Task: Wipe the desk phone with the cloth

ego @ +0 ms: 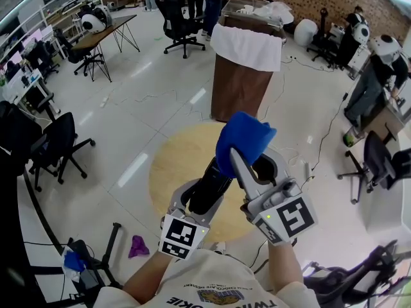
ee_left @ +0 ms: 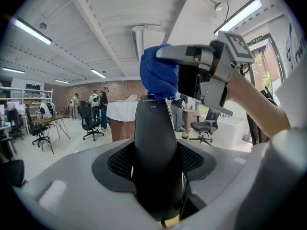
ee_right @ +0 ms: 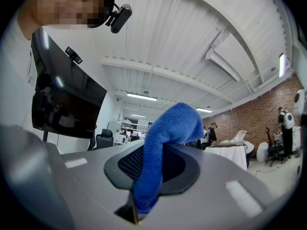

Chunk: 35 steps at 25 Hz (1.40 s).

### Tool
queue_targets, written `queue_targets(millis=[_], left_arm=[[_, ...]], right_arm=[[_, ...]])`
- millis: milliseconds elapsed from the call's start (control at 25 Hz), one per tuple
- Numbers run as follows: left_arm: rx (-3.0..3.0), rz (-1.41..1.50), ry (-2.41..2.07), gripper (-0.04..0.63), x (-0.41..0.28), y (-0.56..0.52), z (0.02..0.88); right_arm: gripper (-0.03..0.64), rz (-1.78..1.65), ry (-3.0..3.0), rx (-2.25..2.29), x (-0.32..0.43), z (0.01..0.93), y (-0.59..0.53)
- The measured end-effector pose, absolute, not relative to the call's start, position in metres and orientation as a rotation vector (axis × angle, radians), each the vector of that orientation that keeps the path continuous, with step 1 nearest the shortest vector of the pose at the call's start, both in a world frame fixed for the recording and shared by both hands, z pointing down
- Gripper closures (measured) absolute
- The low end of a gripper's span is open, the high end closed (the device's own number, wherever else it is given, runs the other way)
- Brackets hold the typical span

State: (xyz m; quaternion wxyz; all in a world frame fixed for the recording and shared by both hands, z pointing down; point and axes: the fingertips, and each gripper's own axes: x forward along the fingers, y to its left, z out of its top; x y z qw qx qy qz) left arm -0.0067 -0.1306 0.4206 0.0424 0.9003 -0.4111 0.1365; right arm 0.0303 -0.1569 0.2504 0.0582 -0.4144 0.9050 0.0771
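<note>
My left gripper [ego: 207,188] is shut on a black phone handset [ego: 210,192], held upright over the round wooden table [ego: 172,165]. In the left gripper view the handset [ee_left: 156,152] fills the gap between the jaws of the left gripper [ee_left: 156,176]. My right gripper [ego: 253,162] is shut on a blue cloth [ego: 243,141], which lies bunched over the handset's top end. The same cloth [ee_left: 158,78] caps the handset in the left gripper view, with the right gripper [ee_left: 194,63] behind it. In the right gripper view the cloth [ee_right: 165,138] hangs between the jaws of the right gripper [ee_right: 158,169]. No phone base shows.
A brown bin with a white liner [ego: 247,76] stands beyond the table. Black office chairs [ego: 54,149] stand at the left, and another chair [ego: 379,165] at the right. A purple rag [ego: 137,246] lies on the floor. People [ego: 372,85] work at the room's edges.
</note>
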Motion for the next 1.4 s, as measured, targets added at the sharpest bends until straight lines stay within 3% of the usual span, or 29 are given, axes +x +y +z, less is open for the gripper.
queue_targets(millis=[880,1400], left_arm=[[2.79,0.357,-1.182,0.341,-0.001,-0.115,0.4],[2.782,0.297,-1.199,0.341,-0.008,-0.116,0.385]], right_arm=[[0.555,0.254,2.587,-1.38,0.096,0.251,-0.197],[0.555,0.193,2.666,-1.287,0.083,0.293,-0.203]])
